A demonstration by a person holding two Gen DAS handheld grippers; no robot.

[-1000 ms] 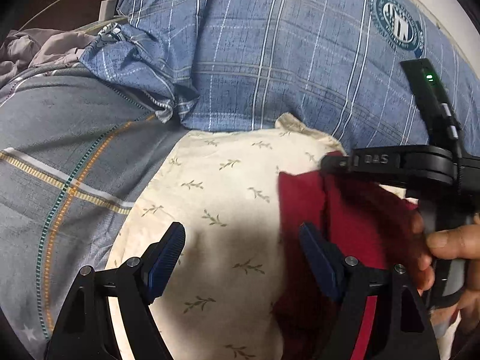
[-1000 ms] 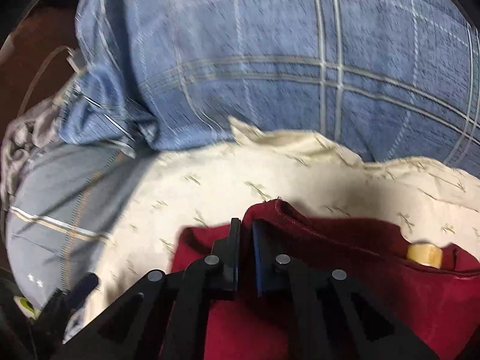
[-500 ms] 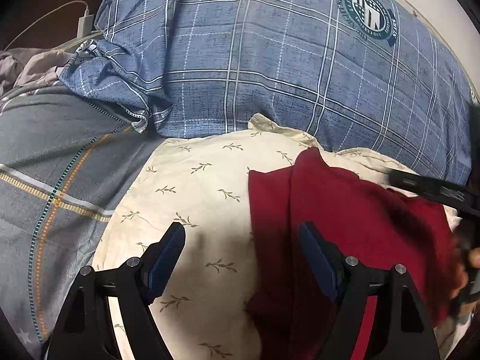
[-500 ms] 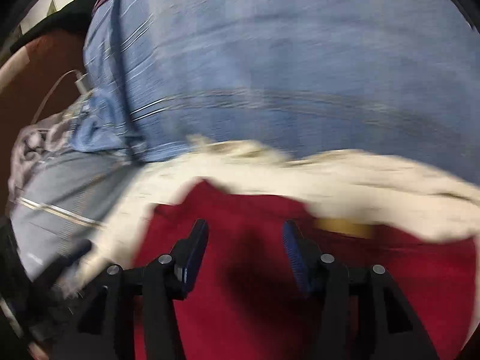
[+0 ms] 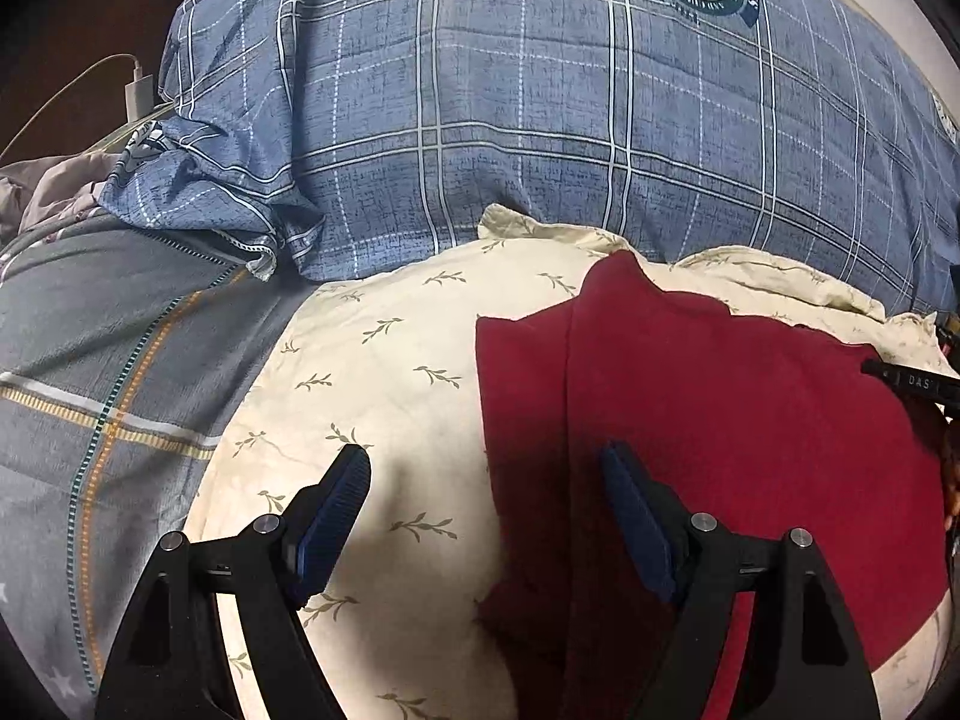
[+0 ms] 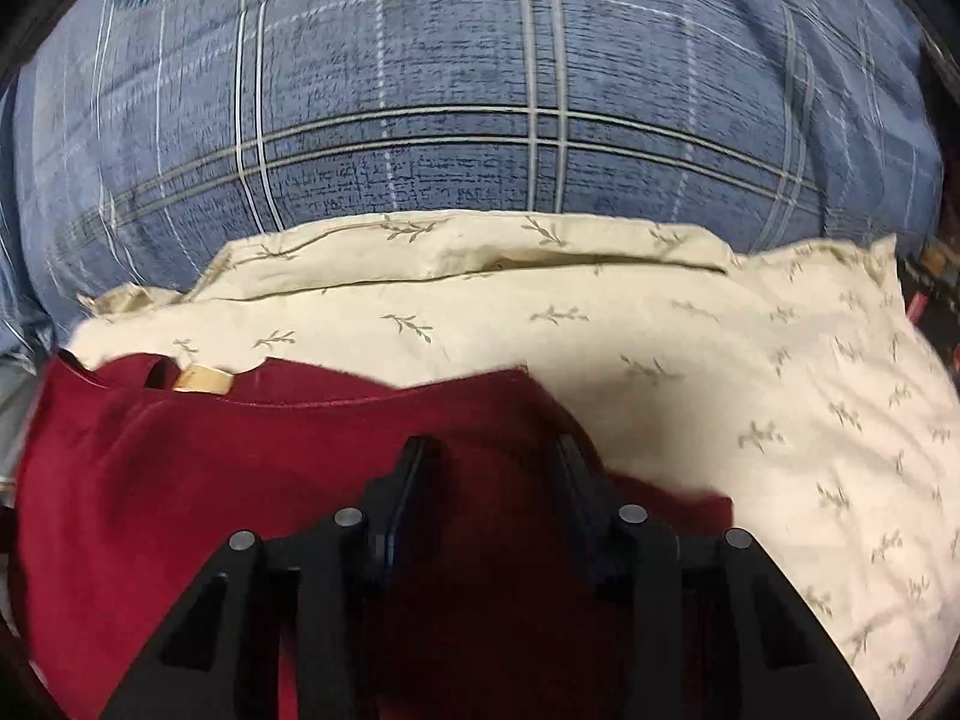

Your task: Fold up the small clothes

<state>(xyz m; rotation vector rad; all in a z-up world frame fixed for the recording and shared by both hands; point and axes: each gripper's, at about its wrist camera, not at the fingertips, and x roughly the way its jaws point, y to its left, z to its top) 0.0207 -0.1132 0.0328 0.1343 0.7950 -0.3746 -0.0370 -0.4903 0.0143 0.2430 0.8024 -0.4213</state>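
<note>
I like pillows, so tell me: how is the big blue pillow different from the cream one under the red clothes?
The blue pillow has a check of crossing lines and a round badge; the cream pillow has small leaf sprigs. The blue pillow bears nothing; the cream pillow carries the red garment. Both are soft bedding, touching each other.

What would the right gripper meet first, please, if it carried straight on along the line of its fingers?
Most likely the dark red garment: the right gripper is open directly over it, fingers angled down at the cloth. Beyond that lie the cream leaf-print pillow and the blue plaid pillow, though depth is hard to judge here.
</note>
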